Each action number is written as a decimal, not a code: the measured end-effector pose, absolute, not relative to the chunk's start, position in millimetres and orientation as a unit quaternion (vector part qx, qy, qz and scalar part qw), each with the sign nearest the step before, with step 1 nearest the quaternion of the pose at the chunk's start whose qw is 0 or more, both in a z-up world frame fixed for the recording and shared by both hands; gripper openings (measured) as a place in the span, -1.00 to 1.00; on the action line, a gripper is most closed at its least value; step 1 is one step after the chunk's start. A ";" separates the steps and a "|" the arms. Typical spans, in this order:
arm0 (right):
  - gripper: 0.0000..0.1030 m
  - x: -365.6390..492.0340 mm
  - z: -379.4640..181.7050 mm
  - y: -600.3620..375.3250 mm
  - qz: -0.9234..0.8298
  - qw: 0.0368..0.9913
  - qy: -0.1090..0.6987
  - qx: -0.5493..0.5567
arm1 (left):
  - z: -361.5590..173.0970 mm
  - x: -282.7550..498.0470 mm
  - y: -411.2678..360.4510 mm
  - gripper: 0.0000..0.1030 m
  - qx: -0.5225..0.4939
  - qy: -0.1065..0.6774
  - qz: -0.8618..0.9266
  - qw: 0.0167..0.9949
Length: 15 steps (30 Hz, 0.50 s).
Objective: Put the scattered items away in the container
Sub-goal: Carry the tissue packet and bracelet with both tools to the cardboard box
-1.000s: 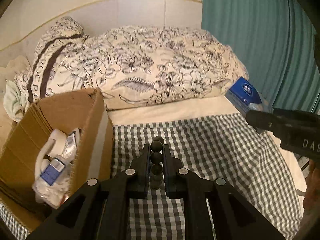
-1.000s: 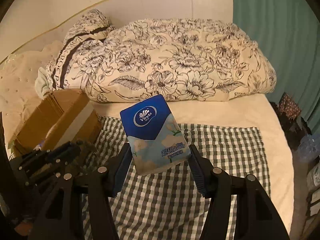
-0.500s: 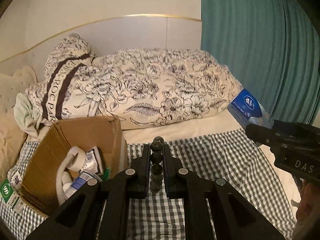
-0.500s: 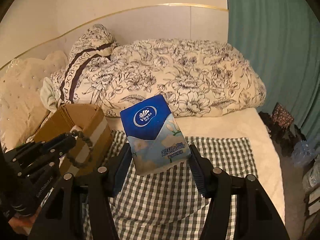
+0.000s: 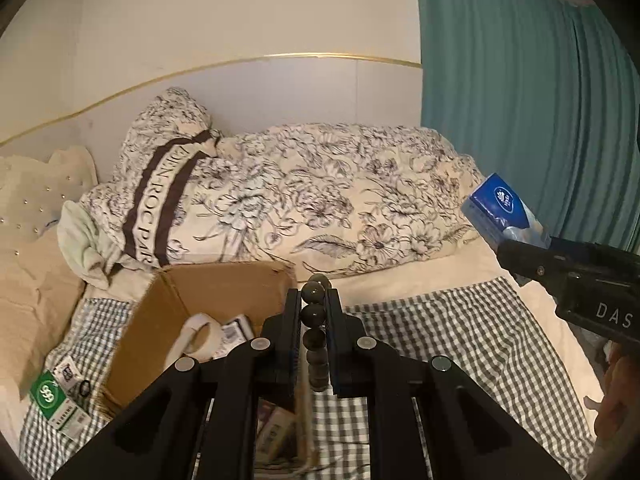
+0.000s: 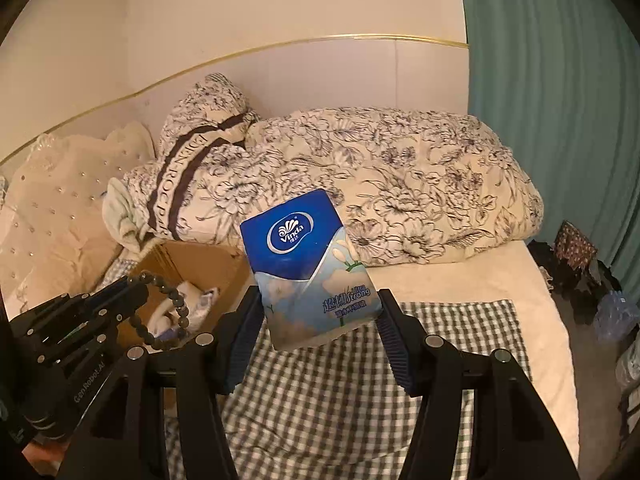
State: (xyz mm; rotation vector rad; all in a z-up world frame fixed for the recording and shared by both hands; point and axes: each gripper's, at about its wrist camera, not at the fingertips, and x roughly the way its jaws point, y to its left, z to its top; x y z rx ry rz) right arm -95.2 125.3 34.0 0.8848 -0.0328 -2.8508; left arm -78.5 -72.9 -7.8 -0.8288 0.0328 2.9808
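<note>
My left gripper (image 5: 313,308) is shut on a dark bead bracelet (image 5: 314,314), held above the right edge of the open cardboard box (image 5: 140,340); the bracelet (image 6: 170,304) hangs as a loop in the right wrist view. The box holds a roll of tape (image 5: 196,334) and small packets. My right gripper (image 6: 320,312) is shut on a blue Vinda tissue pack (image 6: 308,268), held in the air above the checked cloth (image 6: 340,392), right of the box (image 6: 192,264). The pack (image 5: 500,210) also shows at the right in the left wrist view.
A green-and-white card (image 5: 52,398) and small tags lie on the cloth left of the box. A floral duvet (image 5: 320,200) and pillows fill the back of the bed. A teal curtain (image 5: 520,80) hangs at the right. Bags (image 6: 576,256) lie on the floor at the right.
Both grippers have risen and pulled back with their loads. The left gripper now stands over the box's right edge, and more of the box's inside shows.
</note>
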 end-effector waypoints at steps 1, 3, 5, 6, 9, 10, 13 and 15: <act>0.09 -95.0 35.8 121.4 -0.952 0.082 -0.012 0.294 | -6.0 -79.1 -77.2 -0.79 -0.266 0.011 0.964 0.021; 0.09 -93.9 38.1 115.4 -0.953 0.087 -0.012 0.290 | -1.7 -77.9 -85.4 -0.79 -0.263 0.017 0.965 0.016; 0.10 -93.2 39.0 108.4 -0.953 0.092 -0.012 0.288 | 0.4 -77.5 -92.7 -0.79 -0.261 0.023 0.965 0.011; 0.09 -93.7 39.1 105.3 -0.953 0.095 -0.013 0.289 | 0.7 -77.5 -97.0 -0.79 -0.261 0.023 0.965 0.009; 0.10 -95.1 40.2 92.6 -0.952 0.106 -0.008 0.289 | 2.4 -76.2 -111.8 -0.79 -0.260 0.020 0.965 0.000; 0.10 -95.2 40.7 88.7 -0.952 0.108 -0.005 0.287 | 3.0 -76.2 -116.2 -0.79 -0.260 0.018 0.965 -0.002; 0.10 -95.9 40.5 75.6 -0.951 0.121 0.000 0.284 | 4.8 -76.4 -131.4 -0.79 -0.260 0.013 0.965 -0.010; 0.10 -97.9 37.0 67.9 -0.950 0.128 0.001 0.286 | 5.7 -76.5 -141.4 -0.79 -0.261 0.013 0.965 -0.016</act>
